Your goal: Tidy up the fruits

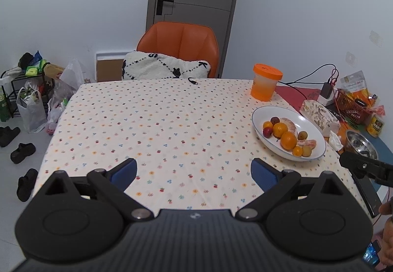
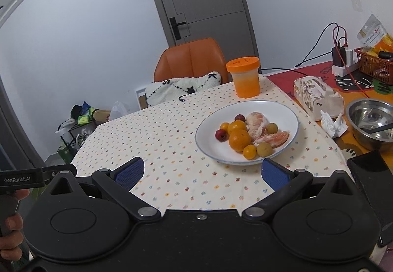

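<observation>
A white plate [image 2: 211, 146] [image 1: 260, 114] on the dotted tablecloth holds mixed fruit: two oranges [image 2: 239, 139] [image 1: 288, 140], small yellow-orange fruits, a red one [image 2: 221, 135], green-yellow ones [image 2: 264, 149] and peeled citrus pieces [image 2: 256, 124] [image 1: 289, 124]. My right gripper [image 2: 202, 171] hangs open just in front of the plate, nothing between its blue pads. My left gripper [image 1: 194, 171] is open over the bare cloth, left of the plate. The right gripper's black tip [image 1: 363, 166] shows at the left wrist view's right edge.
An orange-lidded jar [image 2: 245, 78] [image 1: 265, 82] stands behind the plate. A tissue box [image 2: 316, 95], crumpled tissue [image 2: 332, 123], steel bowl [image 2: 373, 122], brown basket [image 2: 374, 64] and dark phone [image 2: 373, 188] lie to the right. An orange chair [image 1: 179, 43] with a cushion faces the far edge.
</observation>
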The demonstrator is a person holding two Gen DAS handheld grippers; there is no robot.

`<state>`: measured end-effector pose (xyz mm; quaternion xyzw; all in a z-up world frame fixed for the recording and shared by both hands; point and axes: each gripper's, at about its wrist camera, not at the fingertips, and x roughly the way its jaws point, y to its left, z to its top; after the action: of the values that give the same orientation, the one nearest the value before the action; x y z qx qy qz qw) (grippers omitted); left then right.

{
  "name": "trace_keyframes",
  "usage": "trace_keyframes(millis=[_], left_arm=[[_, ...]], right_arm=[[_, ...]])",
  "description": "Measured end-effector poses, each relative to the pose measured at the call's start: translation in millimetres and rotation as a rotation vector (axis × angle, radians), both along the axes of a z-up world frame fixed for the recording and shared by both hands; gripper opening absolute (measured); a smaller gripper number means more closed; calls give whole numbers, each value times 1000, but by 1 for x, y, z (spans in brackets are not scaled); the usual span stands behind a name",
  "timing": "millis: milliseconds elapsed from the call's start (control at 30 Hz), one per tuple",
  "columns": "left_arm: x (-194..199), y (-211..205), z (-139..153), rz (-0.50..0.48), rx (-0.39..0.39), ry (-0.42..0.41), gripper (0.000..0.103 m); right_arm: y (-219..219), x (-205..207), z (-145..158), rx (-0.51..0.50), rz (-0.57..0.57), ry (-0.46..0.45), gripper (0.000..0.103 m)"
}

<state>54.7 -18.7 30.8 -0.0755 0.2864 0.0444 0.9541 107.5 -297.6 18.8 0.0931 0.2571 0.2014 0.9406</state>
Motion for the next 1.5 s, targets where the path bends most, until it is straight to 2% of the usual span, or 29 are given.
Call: trace_keyframes(millis=[267,733,1500], left_arm=[[-20,-2,0,-12,17,-2,98],[-29,-7,-2,-17,48,-1,99],[-34,-11,0,-28,33,-4,99]], right_arm=[[-3,-19,-7,-7,24,8,103],[0,-28,1,-12,61,-16,103],[10,-32,-2,-28,85,-13,103]])
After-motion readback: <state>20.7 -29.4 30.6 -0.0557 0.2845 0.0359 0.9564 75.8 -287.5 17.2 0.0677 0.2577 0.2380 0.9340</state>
